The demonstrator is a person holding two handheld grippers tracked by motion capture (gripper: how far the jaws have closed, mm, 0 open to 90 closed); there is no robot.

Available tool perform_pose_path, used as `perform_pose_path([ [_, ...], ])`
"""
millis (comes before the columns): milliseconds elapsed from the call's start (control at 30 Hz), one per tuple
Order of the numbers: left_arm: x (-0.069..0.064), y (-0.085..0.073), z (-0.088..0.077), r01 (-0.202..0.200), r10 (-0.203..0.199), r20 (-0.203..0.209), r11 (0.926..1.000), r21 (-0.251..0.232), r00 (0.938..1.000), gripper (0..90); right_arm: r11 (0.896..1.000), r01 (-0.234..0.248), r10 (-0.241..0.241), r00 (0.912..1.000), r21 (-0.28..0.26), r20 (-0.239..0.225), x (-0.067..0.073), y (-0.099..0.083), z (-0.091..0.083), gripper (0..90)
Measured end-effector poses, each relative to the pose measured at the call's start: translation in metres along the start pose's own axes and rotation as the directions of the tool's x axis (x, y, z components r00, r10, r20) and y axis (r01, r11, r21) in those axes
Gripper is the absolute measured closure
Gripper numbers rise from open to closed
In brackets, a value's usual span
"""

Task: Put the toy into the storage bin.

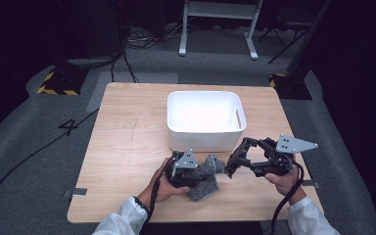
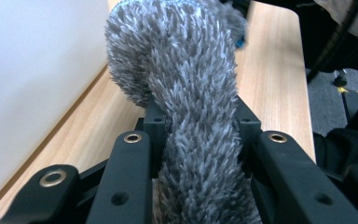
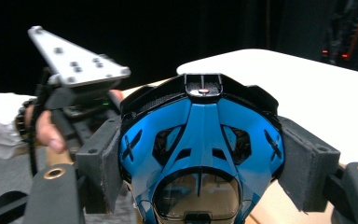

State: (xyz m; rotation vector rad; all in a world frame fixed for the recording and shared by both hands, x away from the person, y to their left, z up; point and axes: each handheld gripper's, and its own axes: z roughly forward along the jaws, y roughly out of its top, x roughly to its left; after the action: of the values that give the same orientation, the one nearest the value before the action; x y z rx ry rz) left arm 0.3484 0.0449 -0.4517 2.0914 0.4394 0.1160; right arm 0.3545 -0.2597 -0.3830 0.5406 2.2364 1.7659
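Note:
A grey fuzzy cloth hangs near the table's front edge, with my left gripper shut on it. In the left gripper view the shaggy cloth rises between the black jaws of my left gripper and bends left at its top. My right gripper points left at the cloth's upper end. In the right gripper view my right gripper is shut on a blue and black helmet-shaped object, one pad pressed on each side. A bit of blue shows behind the cloth's top.
A white plastic bin stands mid-table just behind both grippers; its wall runs close along the left gripper. The wooden table has bare room on its left. Cables and stands lie on the dark floor beyond.

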Motion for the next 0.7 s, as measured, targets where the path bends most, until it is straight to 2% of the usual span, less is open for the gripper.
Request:
perform_pose_path([
  [100,-0.001,0.003,0.003,-0.007,0.007,-0.038,1.0,0.003,0.9992,67.7,1.0,0.011,-0.011,0.9996,0.011,-0.027,0.007,0.0,0.006,26.4],
  [233,0.001,0.006,0.009,0.004,-0.005,-0.047,1.0,-0.006,0.9989,67.4,1.0,0.02,-0.019,0.9971,0.012,-0.074,0.015,0.0,0.013,26.4],
  [400,0.008,0.004,0.013,0.037,-0.038,-0.055,0.9992,-0.018,0.9978,67.4,0.999,0.031,-0.029,0.9945,0.02,-0.101,0.021,-0.001,0.019,26.4],
  [600,0.02,-0.001,0.02,0.043,-0.042,-0.08,0.9989,0.016,0.9959,67.2,1.0,0.023,-0.021,0.9898,0.014,-0.141,0.024,0.0,0.023,26.4],
  [700,0.021,0.002,0.007,0.02,-0.022,-0.048,0.9988,-0.045,0.9986,67.5,0.999,0.038,-0.033,0.9861,0.027,-0.163,0.026,0.0,0.026,26.4],
])
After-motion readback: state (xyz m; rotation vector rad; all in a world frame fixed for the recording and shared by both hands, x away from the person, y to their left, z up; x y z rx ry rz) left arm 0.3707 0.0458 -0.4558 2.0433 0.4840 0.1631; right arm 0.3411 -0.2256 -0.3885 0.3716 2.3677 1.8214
